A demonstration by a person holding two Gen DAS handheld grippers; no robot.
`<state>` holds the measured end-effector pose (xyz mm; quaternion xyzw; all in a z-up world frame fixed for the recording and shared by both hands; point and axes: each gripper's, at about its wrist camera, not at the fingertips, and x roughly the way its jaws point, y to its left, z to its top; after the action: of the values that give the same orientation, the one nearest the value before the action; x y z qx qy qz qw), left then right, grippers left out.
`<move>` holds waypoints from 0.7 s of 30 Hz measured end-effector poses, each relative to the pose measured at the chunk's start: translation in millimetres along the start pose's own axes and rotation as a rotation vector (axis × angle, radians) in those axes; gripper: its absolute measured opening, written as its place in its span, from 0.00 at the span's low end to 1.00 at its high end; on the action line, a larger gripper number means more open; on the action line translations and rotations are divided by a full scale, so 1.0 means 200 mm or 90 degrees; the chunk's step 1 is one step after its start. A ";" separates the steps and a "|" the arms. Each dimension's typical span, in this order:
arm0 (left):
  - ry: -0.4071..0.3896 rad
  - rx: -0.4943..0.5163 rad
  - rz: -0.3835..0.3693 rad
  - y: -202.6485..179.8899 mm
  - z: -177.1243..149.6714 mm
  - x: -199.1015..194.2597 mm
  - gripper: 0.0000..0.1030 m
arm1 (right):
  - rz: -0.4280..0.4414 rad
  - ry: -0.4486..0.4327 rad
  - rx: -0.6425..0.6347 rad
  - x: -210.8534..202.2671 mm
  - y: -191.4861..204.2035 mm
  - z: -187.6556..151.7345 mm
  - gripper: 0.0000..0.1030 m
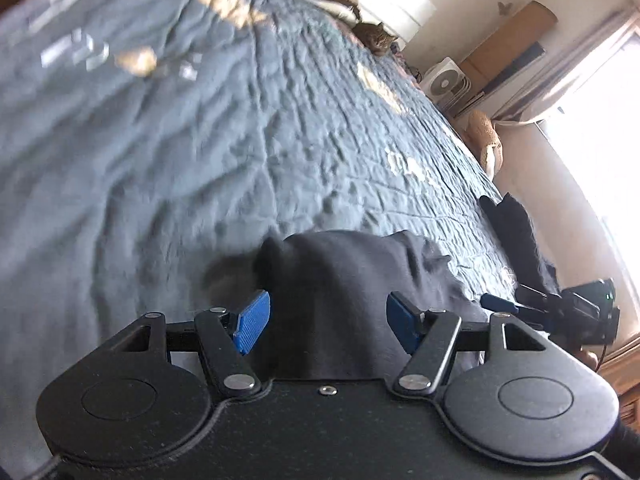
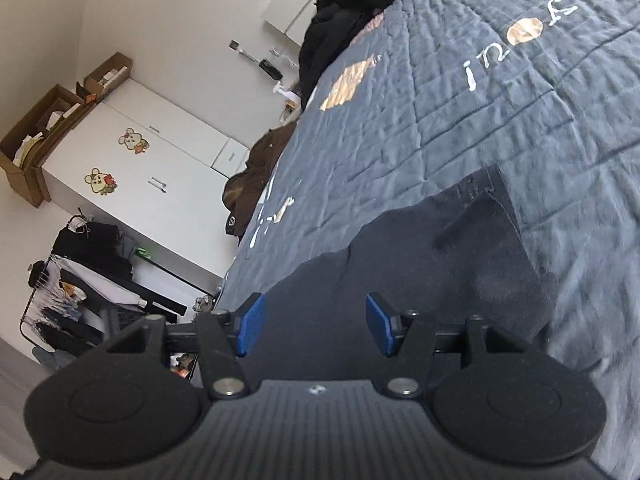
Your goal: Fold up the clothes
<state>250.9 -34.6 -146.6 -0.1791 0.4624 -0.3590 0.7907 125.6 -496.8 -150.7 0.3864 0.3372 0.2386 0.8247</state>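
A dark grey garment (image 1: 352, 280) lies bunched on the blue quilted bedspread (image 1: 180, 140). My left gripper (image 1: 326, 324) hovers over its near edge, open, blue pads apart, cloth showing between them but not pinched. In the right wrist view the same dark garment (image 2: 432, 264) spreads across the bedspread (image 2: 500, 100) with a squared corner at the far right. My right gripper (image 2: 316, 328) is open just above it, its fingers wide apart. The right gripper (image 1: 496, 303) also shows at the right of the left wrist view.
A cat (image 1: 376, 38) lies at the far edge of the bed beside a white fan (image 1: 444, 82). A black clothes pile (image 2: 348, 12) and a brown one (image 2: 256, 176) sit along the bed's side. A white wardrobe (image 2: 140, 168) and a drying rack (image 2: 80, 280) stand beyond.
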 end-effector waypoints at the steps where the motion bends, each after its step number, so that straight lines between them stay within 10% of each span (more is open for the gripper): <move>1: 0.002 -0.005 -0.011 0.02 0.00 0.02 0.62 | 0.001 -0.005 -0.002 0.00 0.00 0.00 0.54; 17: 0.027 -0.052 -0.144 0.23 0.04 0.38 0.78 | -0.001 0.003 -0.011 0.09 -0.05 -0.04 0.55; 21: 0.001 -0.023 -0.106 0.17 0.02 0.34 0.55 | -0.005 -0.004 -0.005 0.08 -0.06 -0.04 0.55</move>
<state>289.0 -60.8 -207.2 -0.2311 0.4527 -0.4152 0.7545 131.3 -490.0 -169.4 0.3823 0.3354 0.2354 0.8282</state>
